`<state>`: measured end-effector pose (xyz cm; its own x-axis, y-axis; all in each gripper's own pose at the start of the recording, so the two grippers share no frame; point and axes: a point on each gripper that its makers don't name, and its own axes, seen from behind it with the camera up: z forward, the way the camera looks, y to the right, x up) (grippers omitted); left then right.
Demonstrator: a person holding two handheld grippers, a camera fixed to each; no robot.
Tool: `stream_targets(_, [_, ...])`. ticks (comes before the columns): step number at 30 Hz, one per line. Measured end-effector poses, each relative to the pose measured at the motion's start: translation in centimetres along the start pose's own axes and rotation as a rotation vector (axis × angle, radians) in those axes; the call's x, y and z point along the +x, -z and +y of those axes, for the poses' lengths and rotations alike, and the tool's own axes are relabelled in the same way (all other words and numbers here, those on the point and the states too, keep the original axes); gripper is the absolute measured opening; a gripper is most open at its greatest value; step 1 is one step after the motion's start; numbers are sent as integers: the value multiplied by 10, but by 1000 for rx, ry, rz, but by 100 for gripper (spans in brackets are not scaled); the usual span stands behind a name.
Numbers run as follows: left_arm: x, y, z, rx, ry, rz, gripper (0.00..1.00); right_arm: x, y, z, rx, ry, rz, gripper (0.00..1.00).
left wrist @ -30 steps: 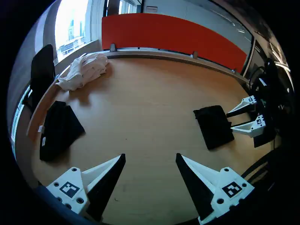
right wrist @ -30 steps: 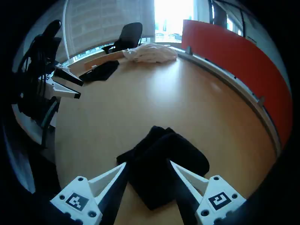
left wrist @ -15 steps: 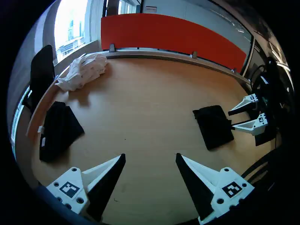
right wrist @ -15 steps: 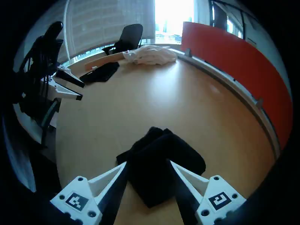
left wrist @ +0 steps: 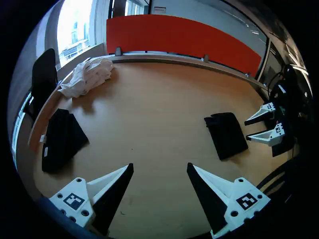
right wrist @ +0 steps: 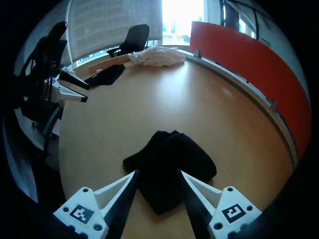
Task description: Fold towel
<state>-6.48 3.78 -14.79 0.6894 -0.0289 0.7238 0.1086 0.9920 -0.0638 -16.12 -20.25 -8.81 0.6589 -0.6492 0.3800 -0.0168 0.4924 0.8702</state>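
- We are holding the right gripper (right wrist: 158, 171) spread, its fingers flanking the near end of the folded black towel (right wrist: 169, 167), which is lying on the wooden table (right wrist: 159, 99).
- We are holding the left gripper (left wrist: 159, 165) spread wide, well apart from that towel.

Wood worktop (left wrist: 159, 103): folded black towel (left wrist: 226, 134) at one side, black cloth (left wrist: 62, 137) at the opposite edge, white pile (left wrist: 88, 75) far corner.
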Motion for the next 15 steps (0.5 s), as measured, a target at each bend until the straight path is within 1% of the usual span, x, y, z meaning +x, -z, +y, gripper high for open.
stream_targets(15, [1,0,2,-3,-8,-2,100,-51,2,2,-24,-47,-71,70])
